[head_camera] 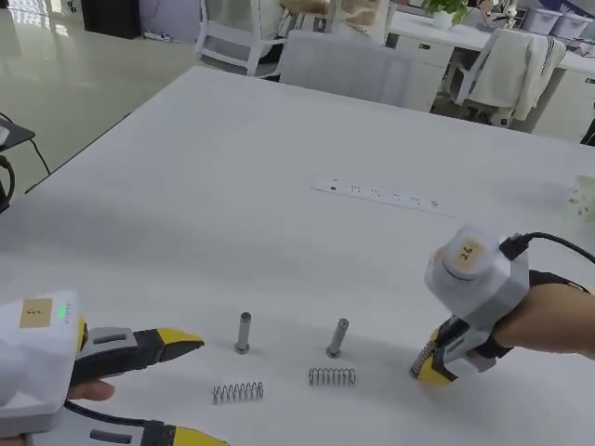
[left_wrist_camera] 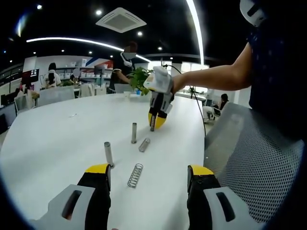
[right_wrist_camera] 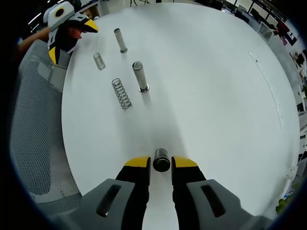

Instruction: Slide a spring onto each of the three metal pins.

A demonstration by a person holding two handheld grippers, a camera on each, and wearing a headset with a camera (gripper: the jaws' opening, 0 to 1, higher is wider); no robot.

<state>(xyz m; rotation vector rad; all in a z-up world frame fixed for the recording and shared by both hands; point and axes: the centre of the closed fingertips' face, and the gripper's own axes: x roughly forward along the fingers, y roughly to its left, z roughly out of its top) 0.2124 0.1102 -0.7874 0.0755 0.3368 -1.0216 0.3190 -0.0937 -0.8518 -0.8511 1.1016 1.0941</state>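
At lower centre of the head view, two pins [head_camera: 243, 333] are seen upright, with two springs [head_camera: 238, 392] lying just below them. At the bottom of the left gripper view, the left gripper [left_wrist_camera: 146, 175] is held wide apart. At bottom centre of the right gripper view, the right gripper [right_wrist_camera: 161, 165] is clamped on a third spring [right_wrist_camera: 161, 160].

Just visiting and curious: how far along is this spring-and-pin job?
Barely begun. Two pins stand bare, with two springs lying loose on the table. In hand: the right gripper holds a third spring in its jaws; whether a pin sits inside, I cannot tell. The left gripper is open, empty. Left to do: at least those two springs.
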